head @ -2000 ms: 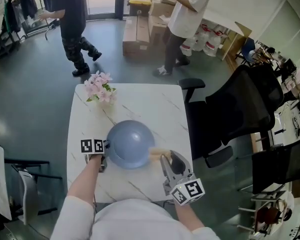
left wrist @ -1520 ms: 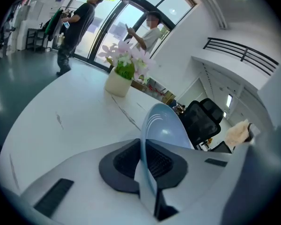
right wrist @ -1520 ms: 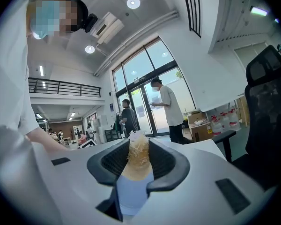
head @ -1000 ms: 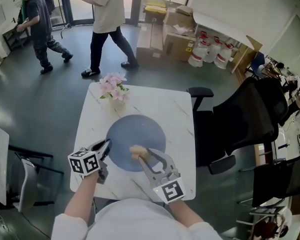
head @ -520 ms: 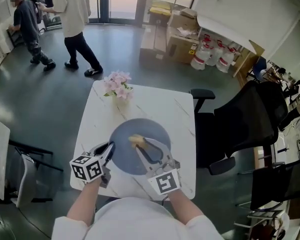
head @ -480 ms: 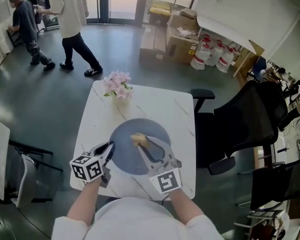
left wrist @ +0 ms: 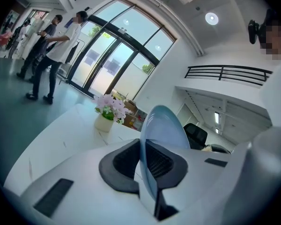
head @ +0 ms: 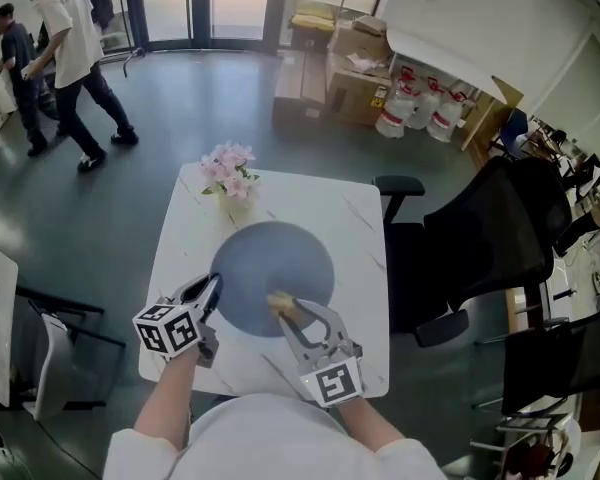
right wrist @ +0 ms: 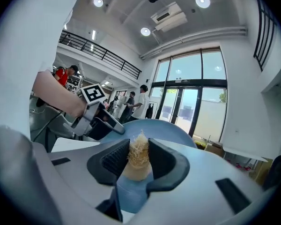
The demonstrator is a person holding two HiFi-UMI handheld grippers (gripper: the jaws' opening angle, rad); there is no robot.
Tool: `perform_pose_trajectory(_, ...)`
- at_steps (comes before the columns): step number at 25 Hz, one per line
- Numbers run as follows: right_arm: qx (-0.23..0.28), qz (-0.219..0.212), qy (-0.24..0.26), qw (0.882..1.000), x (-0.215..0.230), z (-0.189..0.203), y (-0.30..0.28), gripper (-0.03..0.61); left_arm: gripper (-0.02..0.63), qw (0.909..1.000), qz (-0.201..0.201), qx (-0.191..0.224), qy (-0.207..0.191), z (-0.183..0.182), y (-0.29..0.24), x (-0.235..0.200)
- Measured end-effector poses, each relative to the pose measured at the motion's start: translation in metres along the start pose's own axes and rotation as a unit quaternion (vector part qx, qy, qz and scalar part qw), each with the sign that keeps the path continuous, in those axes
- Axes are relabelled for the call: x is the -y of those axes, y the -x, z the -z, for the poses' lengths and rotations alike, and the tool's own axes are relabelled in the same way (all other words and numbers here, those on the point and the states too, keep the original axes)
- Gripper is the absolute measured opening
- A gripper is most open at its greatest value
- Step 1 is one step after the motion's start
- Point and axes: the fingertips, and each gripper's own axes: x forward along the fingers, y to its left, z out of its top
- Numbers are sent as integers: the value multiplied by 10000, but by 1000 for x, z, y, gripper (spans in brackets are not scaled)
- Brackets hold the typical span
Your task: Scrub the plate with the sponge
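A round blue plate (head: 272, 273) sits on the white marble table (head: 350, 218). My left gripper (head: 214, 290) is shut on the plate's left rim; in the left gripper view the plate (left wrist: 164, 130) stands edge-on between the dark pads. My right gripper (head: 283, 308) is shut on a tan fibrous sponge (head: 278, 301), which rests on the plate's near part. In the right gripper view the sponge (right wrist: 138, 158) is pinched between the pads above the blue plate (right wrist: 168, 128), with the left gripper (right wrist: 116, 126) on the far rim.
A vase of pink flowers (head: 227, 175) stands at the table's far left corner. A black office chair (head: 480, 238) sits close to the table's right side. Two people (head: 65, 53) walk at the far left. Cardboard boxes (head: 325, 68) lie beyond the table.
The sponge in my right gripper has slid back toward me over the plate, from its middle to its near part. The left gripper keeps its hold on the rim. The people have walked left.
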Motion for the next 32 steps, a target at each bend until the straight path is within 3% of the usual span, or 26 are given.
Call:
perform_pose_trajectory(4, 226, -306, -6, 9993, -22, -16, -19, 135, 43, 9999, 44, -98, -58, 8, -1, 7)
perform_pose_trajectory(7, 376, -289, 71, 9989, -14, -26, -30, 135, 43, 9998, 83, -149, -82, 15, 0, 13)
perform_pose_trajectory(14, 518, 316, 226, 9979, 44, -34, -35, 135, 43, 9998, 52, -184, 88, 28, 9, 7)
perform_pose_trajectory(21, 5, 800, 19, 9968, 67, 7, 1, 135, 44, 9999, -84, 25, 138, 10, 9, -3)
perform_pose_trajectory(24, -236, 613, -123, 9978, 47, 23, 11, 135, 44, 9997, -117, 128, 169, 1, 6, -7)
perform_pose_trajectory(27, -349, 163, -155, 9991, 12, 28, 9, 135, 44, 9996, -111, 180, 169, -4, 2, -6)
perform_pose_trajectory(32, -70, -372, -285, 9989, -33, 12, -14, 135, 44, 10000, -27, 54, 53, 5, -4, 5)
